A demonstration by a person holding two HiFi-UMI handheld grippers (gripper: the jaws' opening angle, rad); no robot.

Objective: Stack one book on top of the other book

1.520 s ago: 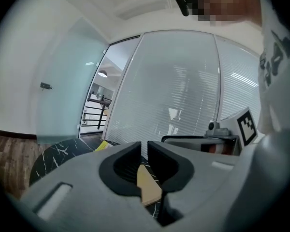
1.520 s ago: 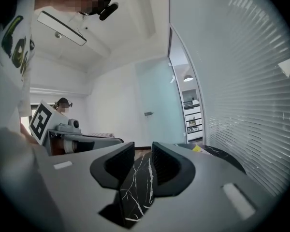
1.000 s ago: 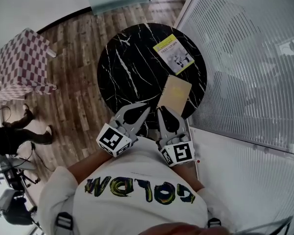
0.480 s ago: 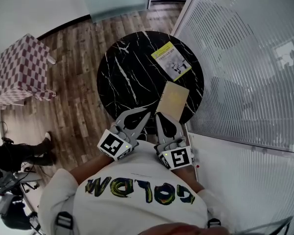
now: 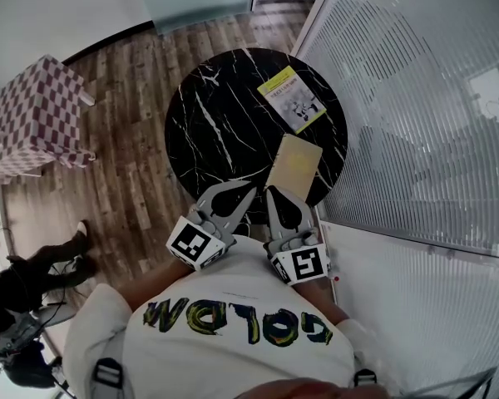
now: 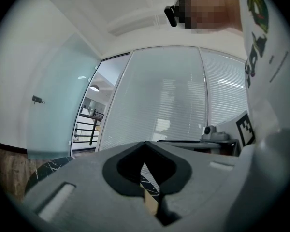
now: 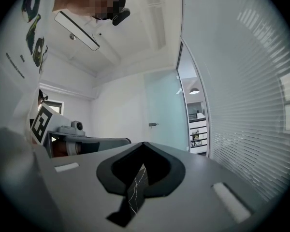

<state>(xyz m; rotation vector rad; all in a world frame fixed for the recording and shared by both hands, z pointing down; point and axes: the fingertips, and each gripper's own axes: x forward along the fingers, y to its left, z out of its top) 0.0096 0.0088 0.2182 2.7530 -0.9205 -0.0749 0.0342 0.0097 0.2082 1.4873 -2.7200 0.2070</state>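
At lower centre, the left gripper (image 5: pixel 249 187) and right gripper (image 5: pixel 271 191) were both clamped shut on nothing, at the near rim of the round, white-veined black marble table (image 5: pixel 208 115). The plain tan book (image 5: pixel 294 161) lay flat just above the right gripper's tips. The yellow-green book (image 5: pixel 292 99) lay apart, higher up.

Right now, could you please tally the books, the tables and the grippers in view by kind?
Books: 2, a yellow-and-white one and a plain tan one, not stacked
Round black marble table: 1
Grippers: 2, the left gripper and the right gripper, both shut with nothing held
Total: 5
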